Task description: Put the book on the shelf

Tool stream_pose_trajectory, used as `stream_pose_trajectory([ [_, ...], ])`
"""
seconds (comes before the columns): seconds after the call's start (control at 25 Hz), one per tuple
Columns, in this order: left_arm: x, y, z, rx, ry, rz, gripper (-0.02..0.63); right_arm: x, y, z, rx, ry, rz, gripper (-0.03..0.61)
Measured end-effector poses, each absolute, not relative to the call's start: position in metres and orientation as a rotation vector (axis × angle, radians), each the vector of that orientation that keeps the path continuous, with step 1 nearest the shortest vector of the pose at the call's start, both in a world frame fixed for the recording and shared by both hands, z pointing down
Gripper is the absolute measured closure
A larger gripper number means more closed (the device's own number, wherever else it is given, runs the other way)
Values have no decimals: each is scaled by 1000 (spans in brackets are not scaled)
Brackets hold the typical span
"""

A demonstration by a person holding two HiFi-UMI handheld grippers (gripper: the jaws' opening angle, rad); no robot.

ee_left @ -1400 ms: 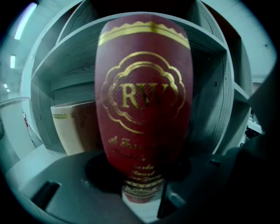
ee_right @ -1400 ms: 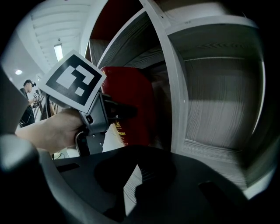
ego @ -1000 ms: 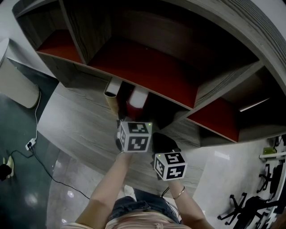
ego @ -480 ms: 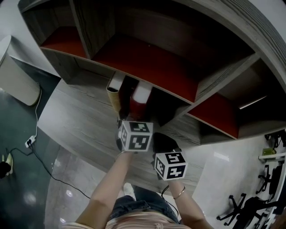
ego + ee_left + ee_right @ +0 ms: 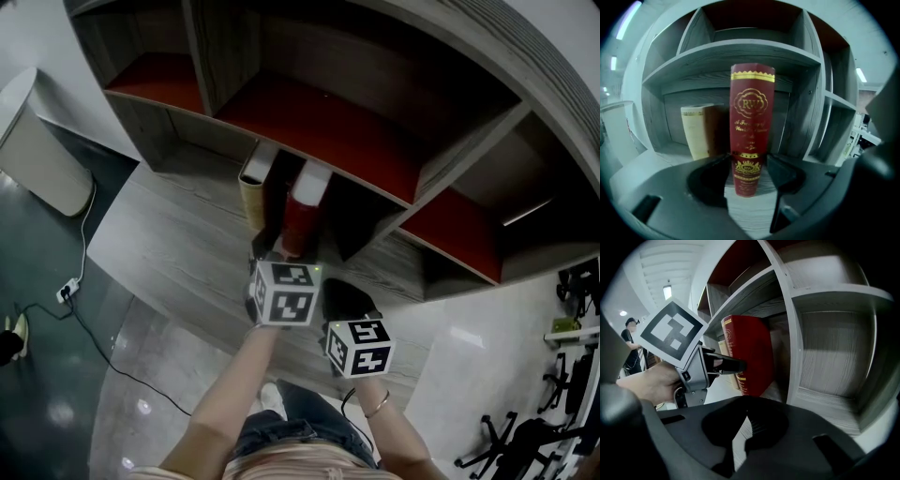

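Note:
A red book (image 5: 302, 211) with gold print stands upright on the lower board of the grey wooden shelf (image 5: 187, 234), next to a cream book (image 5: 253, 197). In the left gripper view the red book (image 5: 751, 126) fills the middle, the cream book (image 5: 696, 131) to its left. My left gripper (image 5: 749, 161) is open; its jaws have just been opening and straddle the foot of the spine without pressing it. The right gripper view shows one left gripper finger (image 5: 729, 364) beside the red book (image 5: 752, 352). My right gripper (image 5: 744, 420) is shut and empty, low and to the right (image 5: 337, 289).
The shelf has red-lined compartments (image 5: 319, 131) above and an upright divider (image 5: 794, 333) right of the book. A white bin (image 5: 37, 159) and a floor cable (image 5: 66, 295) lie left. Office chairs (image 5: 525, 436) stand at the right. A person (image 5: 630, 326) is far off.
More of the red book shows ahead of the left gripper, which has drawn back a little from it. The shelf has slid down and to the right in the head view. The right gripper stays.

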State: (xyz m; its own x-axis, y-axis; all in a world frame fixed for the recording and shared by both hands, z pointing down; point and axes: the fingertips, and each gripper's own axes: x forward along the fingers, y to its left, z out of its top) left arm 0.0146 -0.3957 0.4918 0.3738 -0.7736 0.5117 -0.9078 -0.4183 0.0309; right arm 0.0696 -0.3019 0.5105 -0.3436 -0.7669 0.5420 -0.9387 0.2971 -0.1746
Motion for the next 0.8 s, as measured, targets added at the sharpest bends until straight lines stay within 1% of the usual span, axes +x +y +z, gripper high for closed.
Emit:
stream_pose_trajectory([
  [0.2, 9, -378, 487, 2329, -1460, 591, 360, 66, -293, 505, 1545, -2226, 653, 569],
  [0.28, 6, -369, 487, 2327, -1449, 584, 371, 63, -288, 503, 1546, -2230, 648, 569],
  [0.44, 0, -351, 486, 2320, -1440, 569, 421, 57, -277, 498, 1548, -2243, 634, 569],
  [0.8, -15, -306, 479, 2325, -1400, 540, 574, 46, -250, 487, 1576, -2279, 634, 569],
])
